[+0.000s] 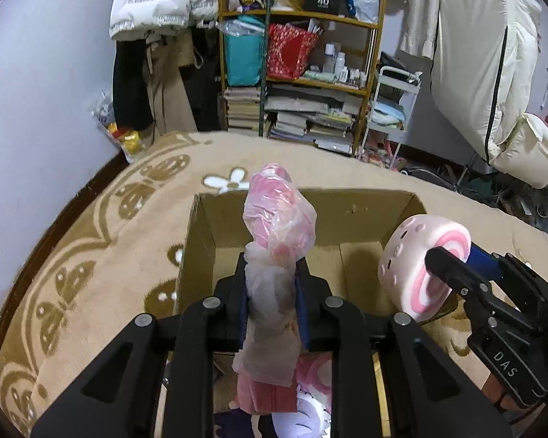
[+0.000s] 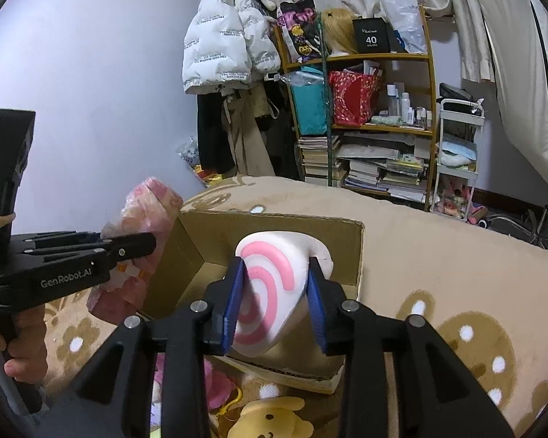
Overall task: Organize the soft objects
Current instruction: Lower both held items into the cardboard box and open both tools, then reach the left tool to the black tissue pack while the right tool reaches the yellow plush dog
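Both hands are poised over the open cardboard box [image 1: 204, 241] on the bed's beige blanket [image 1: 102, 226]. The left hand-held gripper [image 1: 272, 284] is clamped on a pink soft item wrapped in a thin plastic bag [image 1: 279, 219], held above the box's left side. The right hand-held gripper [image 2: 276, 292] pinches a white squishy toy with a pink swirl [image 2: 270, 284] over the box's right part. Risk: the plastic is slippery and bunched, so the bag could slide out or snag the box wall; the squishy toy may spring sideways on release and bounce over the rim onto the blanket.
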